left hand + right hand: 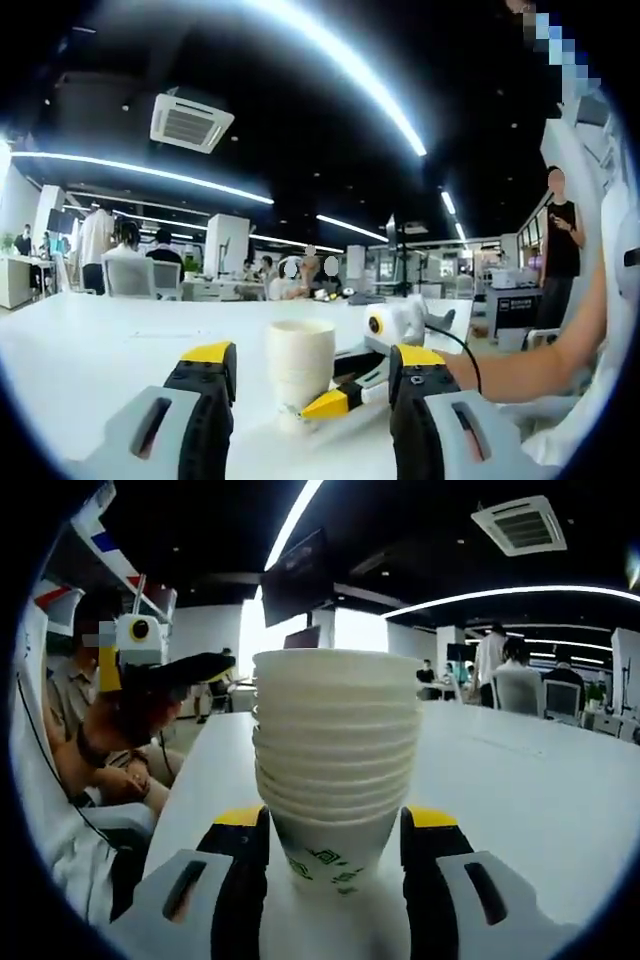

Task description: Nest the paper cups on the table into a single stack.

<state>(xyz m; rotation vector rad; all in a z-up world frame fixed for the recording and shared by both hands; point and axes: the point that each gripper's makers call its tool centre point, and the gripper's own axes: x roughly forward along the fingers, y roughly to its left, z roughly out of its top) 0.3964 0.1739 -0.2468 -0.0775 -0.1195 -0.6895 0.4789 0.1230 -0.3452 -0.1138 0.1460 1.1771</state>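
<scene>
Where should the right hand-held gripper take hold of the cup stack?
Low on the bottom cup's printed wall, coming in level from the side. The cup stack stands upright on the table, and its rims flare wide above. The right hand-held gripper already straddles that narrower base, one jaw on each side.

We see the stack of cups (335, 765) standing on the table (520, 790), between the jaws of the right hand-held gripper (335, 865); the left hand-held gripper (310, 385) sits before the stack, and office chairs (140, 277) stand well behind it at the table's far edge
</scene>
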